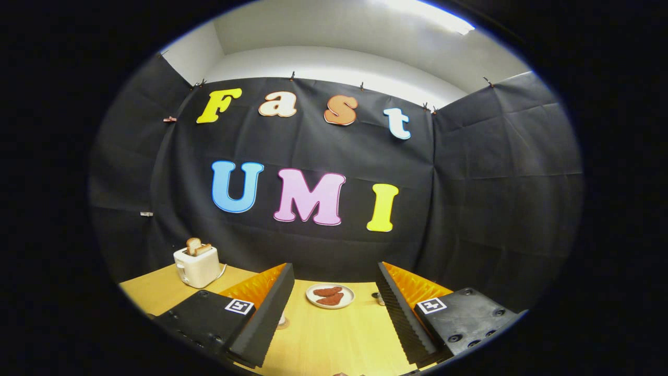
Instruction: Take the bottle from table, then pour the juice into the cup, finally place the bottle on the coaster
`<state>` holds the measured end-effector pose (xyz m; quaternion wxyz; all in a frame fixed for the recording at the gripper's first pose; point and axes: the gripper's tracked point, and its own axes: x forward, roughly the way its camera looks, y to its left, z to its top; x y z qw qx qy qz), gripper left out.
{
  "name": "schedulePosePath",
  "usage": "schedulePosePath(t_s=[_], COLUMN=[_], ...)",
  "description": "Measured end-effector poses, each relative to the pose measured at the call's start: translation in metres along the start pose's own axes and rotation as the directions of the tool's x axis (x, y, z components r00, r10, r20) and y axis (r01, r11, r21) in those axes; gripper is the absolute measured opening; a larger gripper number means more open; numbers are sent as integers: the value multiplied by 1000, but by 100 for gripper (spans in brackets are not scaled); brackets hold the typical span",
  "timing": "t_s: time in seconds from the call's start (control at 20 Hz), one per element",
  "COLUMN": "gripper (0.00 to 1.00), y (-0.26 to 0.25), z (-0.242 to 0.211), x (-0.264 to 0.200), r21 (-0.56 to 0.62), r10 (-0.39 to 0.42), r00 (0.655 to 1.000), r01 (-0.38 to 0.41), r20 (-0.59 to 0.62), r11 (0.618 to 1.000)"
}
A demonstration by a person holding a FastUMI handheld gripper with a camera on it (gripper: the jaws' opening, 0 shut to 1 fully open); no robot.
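Gripper (pixel 334 308) up and level over the wooden table (pixel 323 339), its two fingers spread wide apart at the bottom of the frame, nothing between them, jaws released.

Right in the gap, just below centre, sits a small white plate (pixel 330 296) near the table's far edge, carrying two reddish-brown pieces of food lying flat, side by side. Over at lower left, a white toaster (pixel 197 267) stands on the table with two slices of toast poking up out of its slots, a cord trailing off its right side.

Now the hard parts. Tucked against the inner edge of the left finger, a pale round thing (pixel 282 321) peeks out, mostly covered; it may be the coaster or a cup base, cannot tell which. Beside the inner edge of the right finger, a small dark-and-silvery object (pixel 379 298) shows just a sliver, possibly the bottle's top, too little to be sure. At the very bottom, a dark reddish sliver (pixel 342 374) is cut off.
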<state>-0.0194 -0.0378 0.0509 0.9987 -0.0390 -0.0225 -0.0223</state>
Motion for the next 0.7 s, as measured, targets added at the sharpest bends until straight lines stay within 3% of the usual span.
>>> schedulePosePath(t_s=[0.3, 0.7], gripper=[97, 97], y=[-9, 13], z=[-5, -34], x=[-48, -31], r21=[-59, 7], r10=[-9, 94], r00=[1000, 994], r01=[9, -94], r20=[-4, -47], r11=[998, 996])
